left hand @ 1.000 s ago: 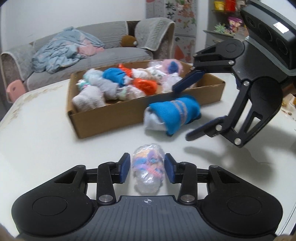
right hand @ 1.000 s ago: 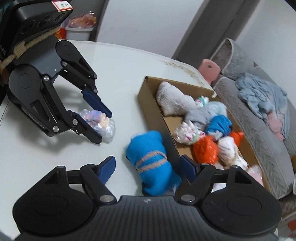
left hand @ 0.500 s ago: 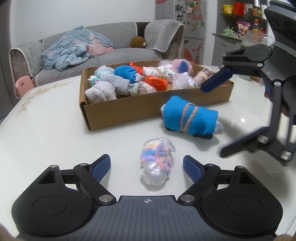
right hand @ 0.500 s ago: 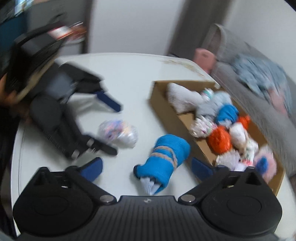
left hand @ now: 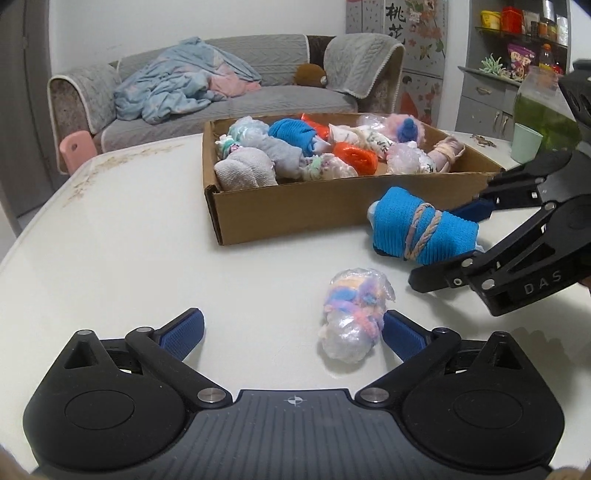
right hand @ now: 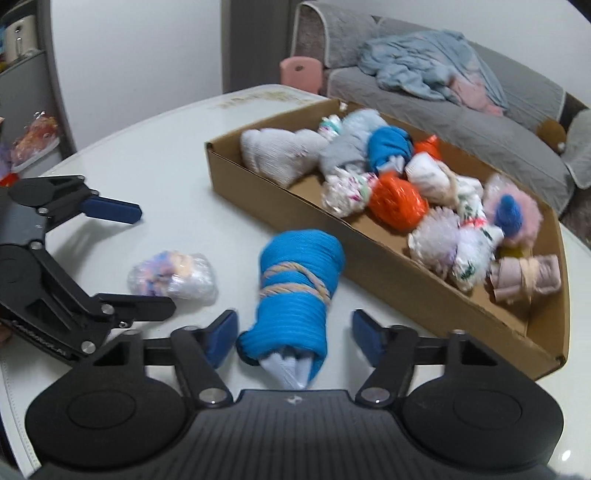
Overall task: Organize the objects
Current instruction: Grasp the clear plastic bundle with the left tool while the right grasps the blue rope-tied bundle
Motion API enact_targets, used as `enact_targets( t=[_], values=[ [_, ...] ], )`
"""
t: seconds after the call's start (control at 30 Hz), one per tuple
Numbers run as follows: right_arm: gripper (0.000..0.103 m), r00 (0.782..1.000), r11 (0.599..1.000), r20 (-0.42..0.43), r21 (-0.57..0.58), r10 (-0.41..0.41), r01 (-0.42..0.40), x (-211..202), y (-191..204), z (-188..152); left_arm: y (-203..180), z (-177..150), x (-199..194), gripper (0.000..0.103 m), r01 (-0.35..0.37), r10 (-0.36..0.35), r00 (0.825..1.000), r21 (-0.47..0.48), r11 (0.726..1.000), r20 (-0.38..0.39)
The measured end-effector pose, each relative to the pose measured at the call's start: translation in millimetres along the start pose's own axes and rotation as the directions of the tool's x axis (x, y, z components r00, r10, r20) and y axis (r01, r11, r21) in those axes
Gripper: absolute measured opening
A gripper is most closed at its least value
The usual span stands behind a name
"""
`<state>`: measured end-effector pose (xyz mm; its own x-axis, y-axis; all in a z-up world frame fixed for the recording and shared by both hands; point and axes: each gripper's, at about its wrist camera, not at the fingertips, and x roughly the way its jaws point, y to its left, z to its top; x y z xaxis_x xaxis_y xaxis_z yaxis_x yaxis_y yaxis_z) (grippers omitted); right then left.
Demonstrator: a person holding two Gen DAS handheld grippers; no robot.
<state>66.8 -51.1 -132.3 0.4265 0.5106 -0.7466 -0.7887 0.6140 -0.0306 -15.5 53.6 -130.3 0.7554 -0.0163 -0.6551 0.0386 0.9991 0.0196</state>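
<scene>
White table (left hand: 110,240) underneath, grey sofa (left hand: 258,92) far behind the cardboard box (left hand: 332,206). Box already full of rolled socks and little wrapped bundles.

Blue sock roll (left hand: 421,232) lying on the table just in front of the box, near its right end, tied round the middle with a tan string. Looks soft, squashy and light. Not breakable. Not slippery either, being fuzzy knit. Best to pinch across the fat middle, near the string, not the loose white end poking out, which could slide free.

Right gripper (right hand: 291,328) sitting around that roll, jaws just now closing in. Roll between the pads, one pad close against it, a small gap showing on the other side, so not squeezed yet.

Plastic-wrapped bundle (left hand: 352,314) further out in front of the box, nearer than the blue roll. Shiny wrap, so likely slippery and crinkly; soft and light inside. Needs a gentle pinch across the middle.

Left gripper (left hand: 291,325) let go and spread wide, jaws just now opening. Bundle resting on the table beside one pad, far from the other.

Writing: "DAS" in pale letters on the right gripper's body. Chinese signs on a flowery panel (left hand: 397,22) behind the box. Snack packs on the shelf too small to read.
</scene>
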Motion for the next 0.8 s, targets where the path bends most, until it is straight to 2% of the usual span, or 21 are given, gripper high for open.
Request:
enact_targets(
  t=[0.07, 0.1, 0.13, 0.23, 0.43, 0.53, 0.6, 0.63, 0.67, 0.7, 0.73, 0.8],
  values=[
    [0.066, 1.000, 0.998, 0.006, 0.053, 0.028, -0.028, 2.6, -5.6, -0.9, -2.2, 1.4, 2.1, 0.103, -0.002, 0.002, 1.000, -0.004, 1.000, -0.002],
    [0.074, 0.999, 0.998, 0.009, 0.058, 0.032, -0.033, 3.3, -5.0, -1.5, -3.5, 2.2, 3.0, 0.103, -0.001, 0.001, 1.000, -0.004, 1.000, -0.003],
    [0.077, 0.999, 0.998, 0.008, 0.056, 0.040, -0.040, 3.8, -3.6, -2.4, -4.3, 2.7, 3.6, 0.103, 0.003, -0.003, 1.000, -0.002, 1.000, -0.004],
    [0.082, 1.000, 0.998, 0.017, 0.061, 0.022, -0.023, 4.5, -3.8, -3.7, -5.1, 3.1, 4.5, 0.103, 0.004, -0.004, 1.000, -0.001, 1.000, -0.003],
    [0.086, 0.999, 0.998, 0.040, 0.062, 0.026, -0.029, 4.9, -7.1, -6.8, -8.7, 4.4, 4.7, 0.101, 0.031, -0.031, 1.000, 0.023, 0.999, -0.004],
    [0.094, 0.998, 0.998, 0.049, 0.051, 0.030, -0.032, 6.3, -8.9, -8.4, -12.5, 3.3, 1.8, 0.092, 0.060, -0.060, 0.998, 0.044, 0.997, 0.013],
    [0.096, 0.998, 0.998, 0.054, 0.054, 0.024, -0.027, 8.0, -10.1, -8.8, -14.6, 2.7, -0.1, 0.081, 0.077, -0.078, 0.997, 0.054, 0.996, 0.021],
    [0.094, 0.998, 0.998, 0.058, 0.052, 0.022, -0.025, 7.7, -9.4, -9.5, -16.2, 2.4, -1.6, 0.076, 0.085, -0.087, 0.996, 0.059, 0.995, 0.027],
    [0.091, 0.998, 0.998, 0.062, 0.052, 0.019, -0.022, 7.2, -8.2, -9.9, -18.2, 2.7, -2.9, 0.061, 0.090, -0.092, 0.995, 0.062, 0.994, 0.032],
    [0.077, 0.997, 0.999, 0.069, 0.048, 0.019, -0.023, 5.2, -6.6, -10.4, -19.5, 3.2, -4.1, 0.041, 0.093, -0.095, 0.995, 0.064, 0.994, 0.035],
    [0.050, 0.997, 0.998, 0.077, 0.050, 0.023, -0.027, 1.9, -5.1, -10.0, -20.1, 4.2, -4.6, 0.038, 0.096, -0.098, 0.995, 0.062, 0.993, 0.033],
    [0.034, 0.995, 0.995, 0.080, 0.079, 0.054, -0.060, -3.9, -7.4, -8.0, -21.2, 6.0, -4.5, 0.037, 0.098, -0.100, 0.995, 0.061, 0.993, 0.024]
  ],
)
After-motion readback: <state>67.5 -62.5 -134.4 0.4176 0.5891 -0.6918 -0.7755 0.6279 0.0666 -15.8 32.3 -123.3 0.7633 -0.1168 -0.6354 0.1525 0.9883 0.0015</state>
